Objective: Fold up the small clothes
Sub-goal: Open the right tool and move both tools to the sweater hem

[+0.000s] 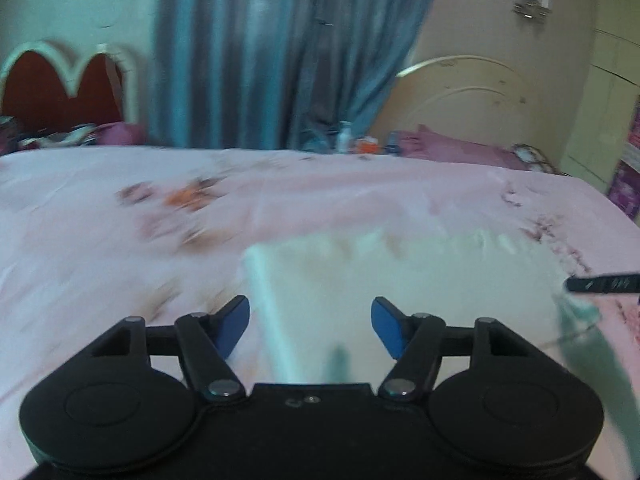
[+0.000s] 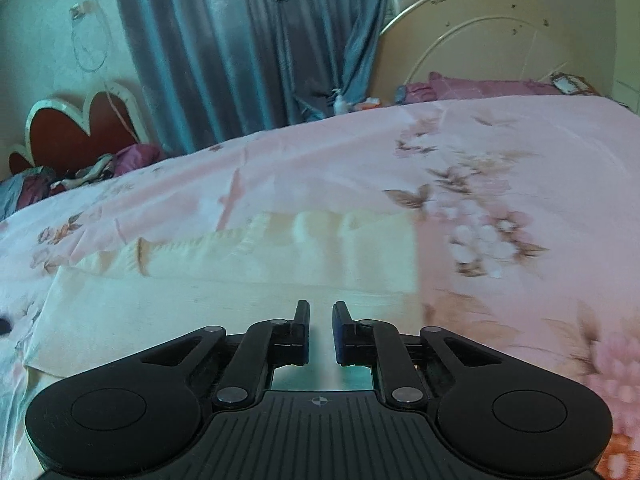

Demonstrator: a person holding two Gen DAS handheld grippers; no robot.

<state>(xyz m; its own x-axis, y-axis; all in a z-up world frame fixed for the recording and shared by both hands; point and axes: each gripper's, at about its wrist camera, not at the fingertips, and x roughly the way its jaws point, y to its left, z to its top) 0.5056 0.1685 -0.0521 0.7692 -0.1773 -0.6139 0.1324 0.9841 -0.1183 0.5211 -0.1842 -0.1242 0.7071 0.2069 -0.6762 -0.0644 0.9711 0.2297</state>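
Note:
A pale cream garment (image 1: 400, 280) lies flat on the pink floral bedsheet (image 1: 100, 240), with a folded left edge. My left gripper (image 1: 310, 320) is open wide, its blue pads astride that left edge, just above the cloth. In the right wrist view the same garment (image 2: 240, 276) shows a ribbed, gathered band along its far side. My right gripper (image 2: 321, 320) hovers over the garment's near right part, its fingers a narrow gap apart with nothing between them. The right gripper's tip (image 1: 600, 284) shows at the right edge of the left wrist view.
The bedsheet (image 2: 500, 168) covers the whole bed. A blue curtain (image 1: 280, 52) hangs behind, with a cream headboard (image 1: 472, 96) and pink pillows (image 1: 460, 146) at the far right. A red heart-shaped headboard (image 1: 60, 88) and bundled clothes stand far left. Small bottles (image 1: 344, 136) sit beyond the bed.

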